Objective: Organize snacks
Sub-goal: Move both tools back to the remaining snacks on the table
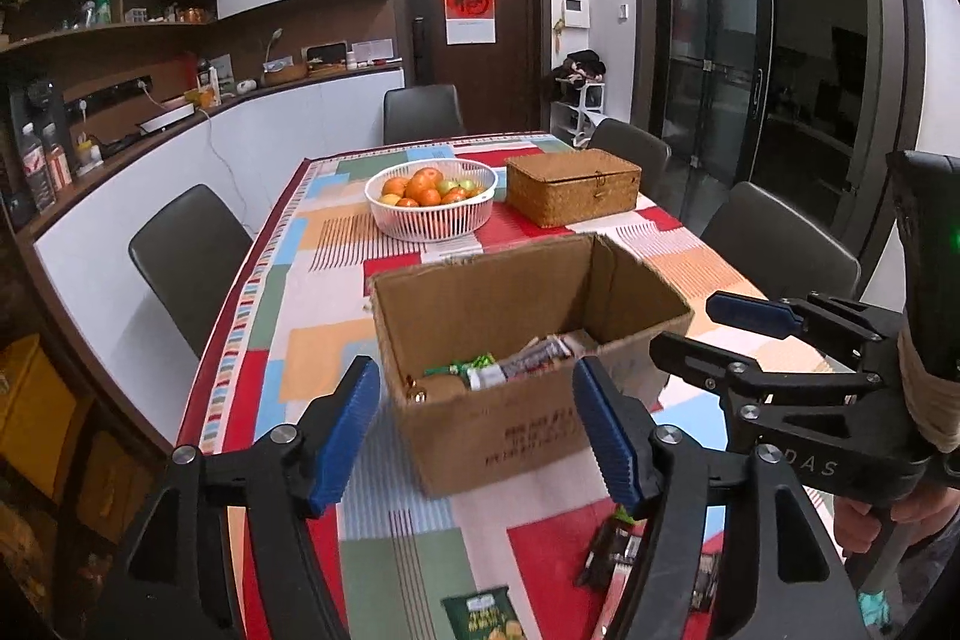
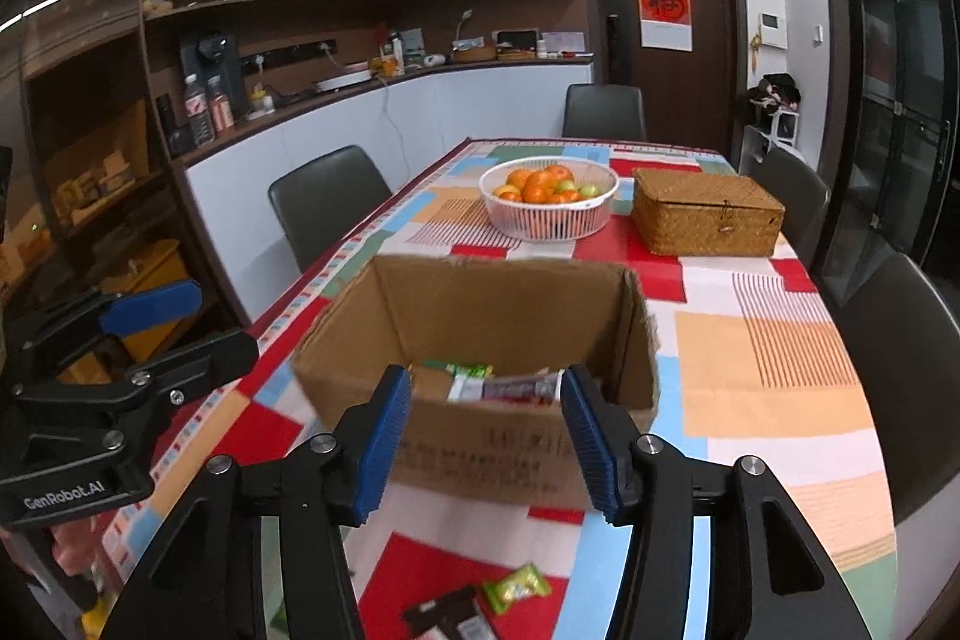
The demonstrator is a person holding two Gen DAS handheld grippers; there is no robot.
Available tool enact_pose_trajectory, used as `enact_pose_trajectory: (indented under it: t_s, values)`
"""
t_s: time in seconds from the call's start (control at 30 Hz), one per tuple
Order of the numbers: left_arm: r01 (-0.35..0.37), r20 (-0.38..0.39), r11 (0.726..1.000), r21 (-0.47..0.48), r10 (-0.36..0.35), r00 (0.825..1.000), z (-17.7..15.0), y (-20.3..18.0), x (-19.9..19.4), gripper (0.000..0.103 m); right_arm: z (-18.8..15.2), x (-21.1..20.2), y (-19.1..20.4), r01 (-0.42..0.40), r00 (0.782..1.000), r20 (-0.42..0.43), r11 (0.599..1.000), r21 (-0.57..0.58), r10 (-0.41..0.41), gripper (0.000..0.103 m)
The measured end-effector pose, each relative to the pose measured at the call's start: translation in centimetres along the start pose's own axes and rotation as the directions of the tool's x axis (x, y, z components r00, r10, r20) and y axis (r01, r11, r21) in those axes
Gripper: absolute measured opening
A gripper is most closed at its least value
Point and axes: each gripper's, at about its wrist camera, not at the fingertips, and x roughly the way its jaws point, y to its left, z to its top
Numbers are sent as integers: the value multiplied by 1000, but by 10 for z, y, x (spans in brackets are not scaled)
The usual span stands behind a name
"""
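An open cardboard box (image 1: 510, 424) stands on the patchwork tablecloth and holds several snack packets (image 1: 516, 367); it also shows in the right wrist view (image 2: 480, 454) with packets (image 2: 504, 388) inside. My left gripper (image 1: 477, 436) is open and empty, in front of the box. My right gripper (image 2: 486, 439) is open and empty, also before the box; it appears at the right of the left wrist view (image 1: 714, 325). Loose snacks lie on the cloth: a green bag (image 1: 483, 613), dark packets (image 1: 612, 550), a green candy (image 2: 517, 587) and a dark packet (image 2: 447, 617).
A white basket of oranges and apples (image 1: 432, 205) and a closed wicker box (image 1: 573, 187) stand behind the cardboard box. Dark chairs (image 1: 192, 256) surround the table. A counter with clutter runs along the left wall.
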Motion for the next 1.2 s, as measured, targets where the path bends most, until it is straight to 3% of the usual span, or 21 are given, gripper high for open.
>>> enact_pose_trajectory:
  t_s: [0.3,0.63,0.83,1.03,1.2]
  values:
    - [5,-74,1000,-29,-7,997,-41,-2,-6,67,-32,2,9,-26,996,-90,999,-28,23,56]
    - [106,-208,994,-16,-107,972,-92,-23,10,67,-73,1,12,-30,980,-201,997,-73,15,56]
    - [187,-299,982,34,-169,939,-121,-47,17,67,-102,1,7,-32,955,-296,994,-108,-2,56]
    - [265,-394,957,122,-198,898,-146,-71,25,67,-137,7,3,-78,901,-435,986,-150,5,56]
    - [312,-475,944,111,-225,851,-163,-81,41,66,-156,13,1,-119,861,-509,977,-180,11,56]
